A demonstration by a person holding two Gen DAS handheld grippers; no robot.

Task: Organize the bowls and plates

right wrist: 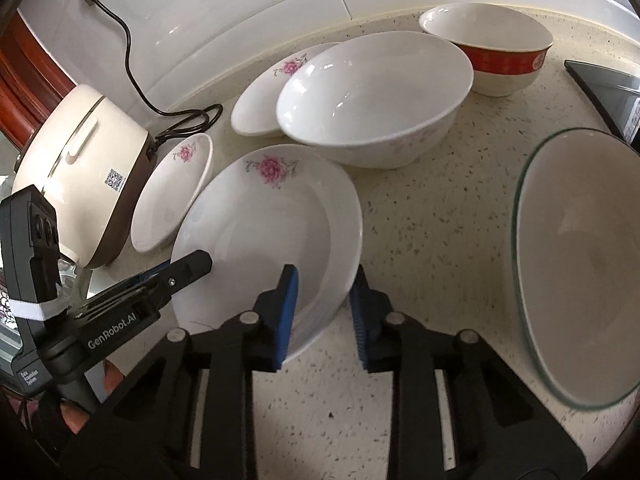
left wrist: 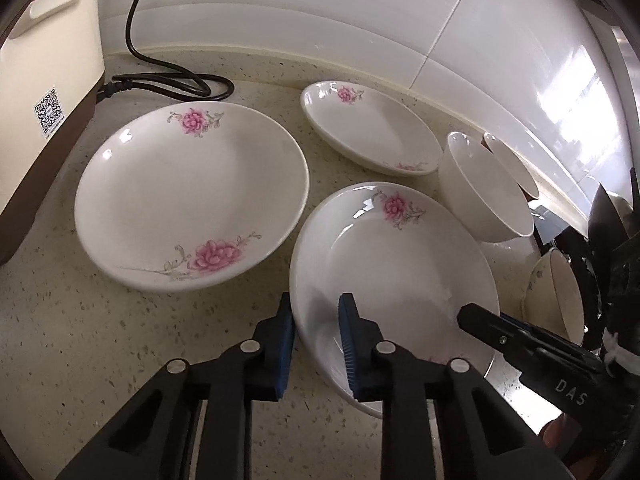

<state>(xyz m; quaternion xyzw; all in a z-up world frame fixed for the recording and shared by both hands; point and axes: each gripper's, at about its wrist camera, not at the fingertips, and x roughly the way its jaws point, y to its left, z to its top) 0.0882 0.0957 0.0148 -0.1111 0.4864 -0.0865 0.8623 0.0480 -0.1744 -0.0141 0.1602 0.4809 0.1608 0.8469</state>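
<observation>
On speckled countertop (left wrist: 80, 340), white-tiled wall (left wrist: 320, 20) behind

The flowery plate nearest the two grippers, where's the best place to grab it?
Grab the near flowered plate by its thin rim at the near edge, slanting down from the front, one finger inside and one outside. It lies flat, wide and shallow, so only the rim fits between fingers. The left gripper and right gripper straddle that rim this way.

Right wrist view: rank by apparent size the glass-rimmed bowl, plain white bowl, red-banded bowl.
1. Glass-rimmed bowl, though nearness to the camera inflates it.
2. Plain white bowl.
3. Red-banded bowl, farthest back, so true size is unsure.
</observation>
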